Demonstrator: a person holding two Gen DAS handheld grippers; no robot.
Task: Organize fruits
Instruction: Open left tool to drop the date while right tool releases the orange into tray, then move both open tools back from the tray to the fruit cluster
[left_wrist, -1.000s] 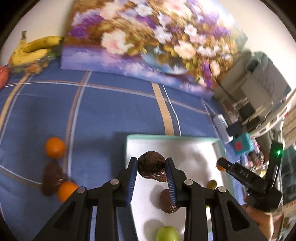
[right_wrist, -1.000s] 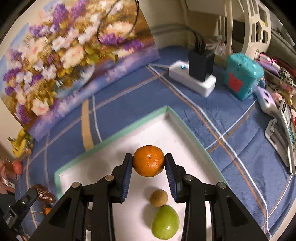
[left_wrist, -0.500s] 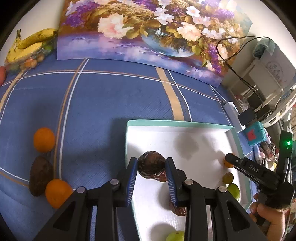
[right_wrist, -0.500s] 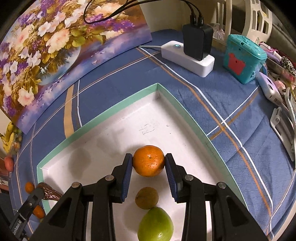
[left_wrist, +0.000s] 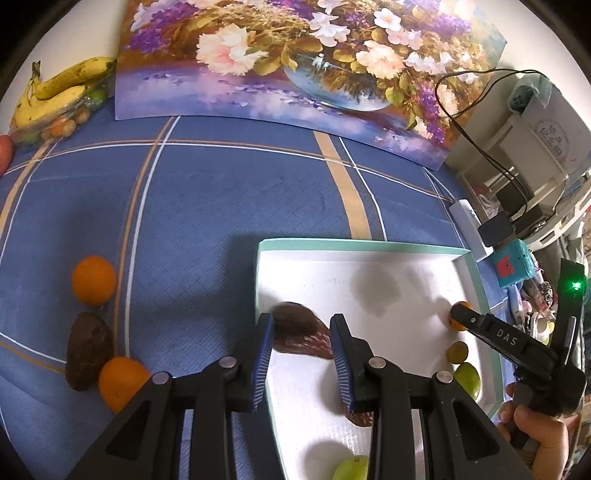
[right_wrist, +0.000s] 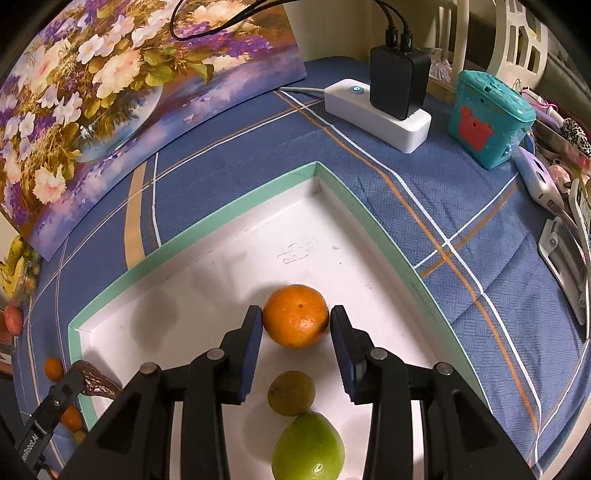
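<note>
Over a white tray (right_wrist: 110, 291) with a mint-green rim, the right gripper (right_wrist: 295, 325) frames an orange (right_wrist: 295, 315) at centre frame; its jaws have just been opening, and a sliver of gap shows beside the right pad while the fruit sits on the tray floor. A small brown fruit (right_wrist: 291, 392) and a green fruit (right_wrist: 308, 446) lie below it. In the left wrist view, the left gripper (left_wrist: 301, 341) brackets a blurred dark brown fruit (left_wrist: 301, 330) at lower centre; whether its pads press cannot be told. Two oranges (left_wrist: 93, 275) and an avocado (left_wrist: 88, 350) rest on the blue cloth (left_wrist: 221, 192) at lower left.
</note>
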